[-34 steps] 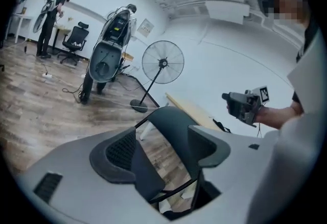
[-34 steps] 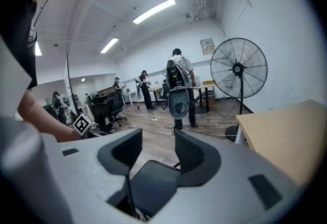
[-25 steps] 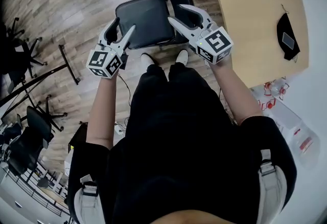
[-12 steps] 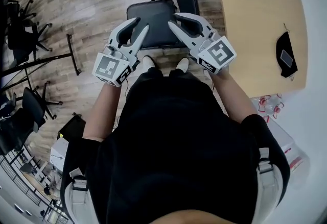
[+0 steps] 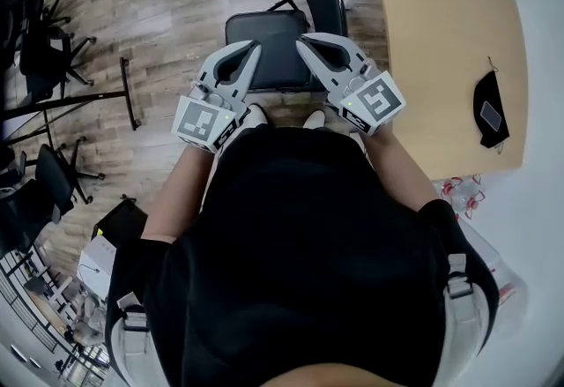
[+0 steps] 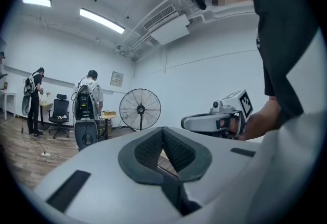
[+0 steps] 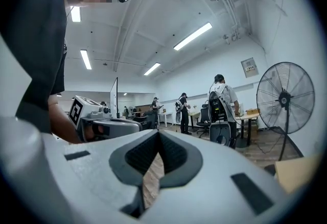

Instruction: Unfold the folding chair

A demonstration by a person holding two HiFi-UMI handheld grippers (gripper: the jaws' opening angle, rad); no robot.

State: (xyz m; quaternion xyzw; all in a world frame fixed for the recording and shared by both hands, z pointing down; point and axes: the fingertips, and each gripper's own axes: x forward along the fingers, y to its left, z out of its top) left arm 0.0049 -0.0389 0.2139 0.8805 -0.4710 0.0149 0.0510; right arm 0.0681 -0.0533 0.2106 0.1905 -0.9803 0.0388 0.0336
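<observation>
The black folding chair (image 5: pixel 271 46) stands opened out on the wood floor in front of the person's feet, seat flat and backrest (image 5: pixel 323 4) at the far side. In the head view my left gripper (image 5: pixel 256 45) and right gripper (image 5: pixel 298 40) hang above the seat's near part, tips pointing toward each other, apart from the chair. Both are shut with nothing between the pads. The left gripper view shows my left gripper's (image 6: pixel 163 130) closed pads and the right gripper (image 6: pixel 219 118) beyond. The right gripper view shows my right gripper's (image 7: pixel 157 133) closed pads and the left gripper (image 7: pixel 104 125).
A light wooden table (image 5: pixel 441 15) stands right of the chair, with a black pouch (image 5: pixel 489 103) on it. Office chairs (image 5: pixel 35 41) and a black bar (image 5: pixel 128 94) are at the left. A standing fan (image 6: pixel 140 109) and people (image 6: pixel 87 103) are in the room.
Both grippers have risen off the chair's seat edges and drawn toward the person. Their jaws went from open to shut, holding nothing.
</observation>
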